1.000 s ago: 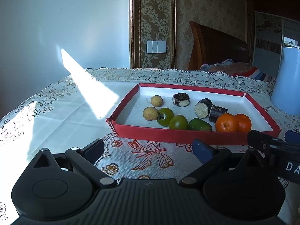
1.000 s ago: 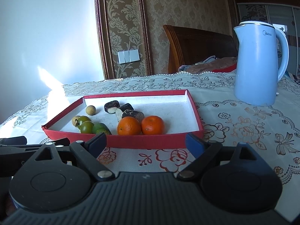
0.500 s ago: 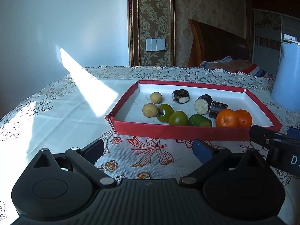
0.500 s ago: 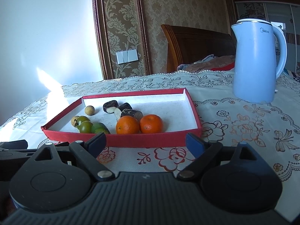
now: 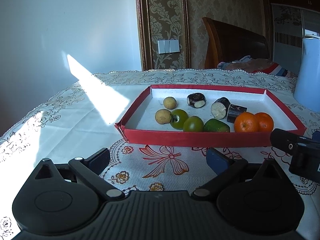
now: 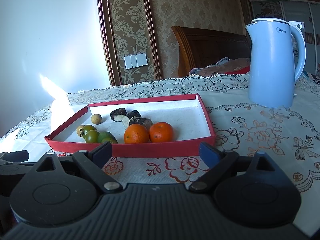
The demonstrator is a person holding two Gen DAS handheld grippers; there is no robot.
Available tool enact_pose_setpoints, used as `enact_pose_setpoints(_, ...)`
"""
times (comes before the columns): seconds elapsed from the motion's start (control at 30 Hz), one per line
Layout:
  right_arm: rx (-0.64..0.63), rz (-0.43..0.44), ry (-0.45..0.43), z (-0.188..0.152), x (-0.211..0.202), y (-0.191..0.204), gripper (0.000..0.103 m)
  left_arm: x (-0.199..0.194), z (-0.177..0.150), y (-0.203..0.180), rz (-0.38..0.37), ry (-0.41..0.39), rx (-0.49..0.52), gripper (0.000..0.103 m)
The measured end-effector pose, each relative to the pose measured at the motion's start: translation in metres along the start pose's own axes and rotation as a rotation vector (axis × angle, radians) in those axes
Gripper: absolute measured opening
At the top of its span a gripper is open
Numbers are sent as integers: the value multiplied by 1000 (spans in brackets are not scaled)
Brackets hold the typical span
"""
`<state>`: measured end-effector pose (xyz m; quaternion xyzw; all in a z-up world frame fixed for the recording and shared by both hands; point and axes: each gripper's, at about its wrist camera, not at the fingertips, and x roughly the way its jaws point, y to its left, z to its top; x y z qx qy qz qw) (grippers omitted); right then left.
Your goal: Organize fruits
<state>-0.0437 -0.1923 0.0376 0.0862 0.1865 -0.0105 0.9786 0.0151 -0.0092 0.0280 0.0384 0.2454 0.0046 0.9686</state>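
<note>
A red tray [image 5: 192,139] [image 6: 128,149] sits on the floral tablecloth and holds the fruit. In it lie two oranges [image 5: 246,122] [image 6: 136,133], green tomatoes [image 5: 193,124] [image 6: 92,136], two small yellow-brown fruits [image 5: 170,102] [image 6: 96,118] and dark cut pieces with white flesh [image 5: 196,100] [image 6: 118,115]. My left gripper [image 5: 159,159] is open and empty, low over the cloth in front of the tray. My right gripper [image 6: 157,150] is open and empty, just before the tray's near wall.
A light blue electric kettle [image 6: 274,64] stands on the table to the right of the tray; its edge shows in the left wrist view [image 5: 310,76]. The right gripper's body [image 5: 298,150] shows at the right. A wooden headboard and a wall stand behind the table.
Both grippers have drawn back a little from the tray and tilted slightly; the tray looks a bit farther off. Nothing was picked up or set down.
</note>
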Motion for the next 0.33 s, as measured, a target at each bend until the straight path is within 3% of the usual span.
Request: enact_pose_setpoints(0.33,-4,-6,10,0,2,2,98,-1,-1,-1,-19,-7,9,103)
